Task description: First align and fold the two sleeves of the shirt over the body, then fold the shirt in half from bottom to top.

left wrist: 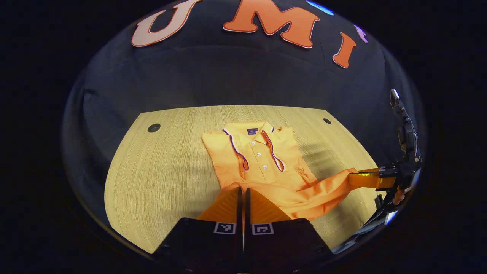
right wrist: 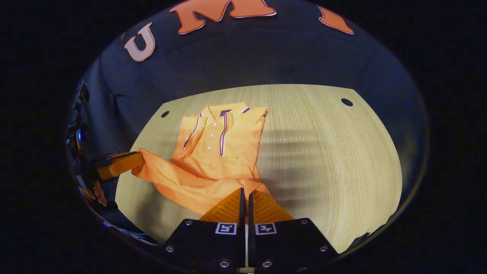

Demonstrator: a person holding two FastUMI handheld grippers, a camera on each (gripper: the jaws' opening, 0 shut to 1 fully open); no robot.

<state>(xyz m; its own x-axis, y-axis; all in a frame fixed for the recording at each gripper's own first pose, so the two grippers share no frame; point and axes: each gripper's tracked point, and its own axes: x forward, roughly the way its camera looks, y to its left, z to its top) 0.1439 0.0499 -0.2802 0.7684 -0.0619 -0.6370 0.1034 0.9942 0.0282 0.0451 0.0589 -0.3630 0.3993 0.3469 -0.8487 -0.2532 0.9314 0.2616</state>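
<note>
Shirt: hem lifted, pinched by left gripper and right gripper; collar lies far, straight ahead.

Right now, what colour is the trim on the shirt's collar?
Dark blue and white trim on the orange shirt; clearest in the left gripper view.

Left gripper and right gripper both pinch closed, held low, level and well apart.

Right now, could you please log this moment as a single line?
stage: bottom-to-top fold | shirt: sleeves folded in, hem lifted off table | left gripper: shut on hem | right gripper: shut on hem
</note>
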